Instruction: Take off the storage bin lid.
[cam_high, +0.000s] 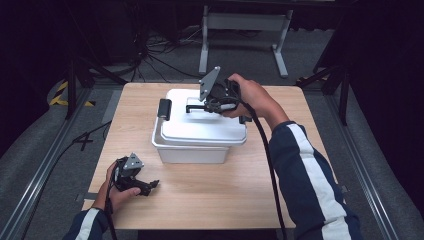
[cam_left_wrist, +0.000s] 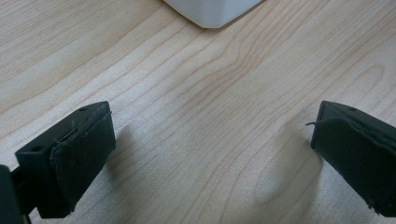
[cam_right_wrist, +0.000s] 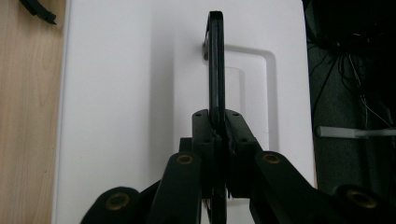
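The white box (cam_high: 199, 131) has a black handle (cam_right_wrist: 215, 60), which the right hand-held gripper (cam_right_wrist: 217, 122) clamps; the left hand-held gripper (cam_left_wrist: 210, 144) gapes wide, empty, over the surface (cam_left_wrist: 196, 93).

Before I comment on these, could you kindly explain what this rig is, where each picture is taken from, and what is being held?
There is no robot: a person holds a hand-held gripper in each hand at a wooden table. The high view looks down from above the person; each of the other two cameras rides on one gripper. A white lidded bin stands on the table. The right hand-held gripper is shut on the lid's black handle, raised upright. The left hand-held gripper rests open near the table's front edge, holding nothing.
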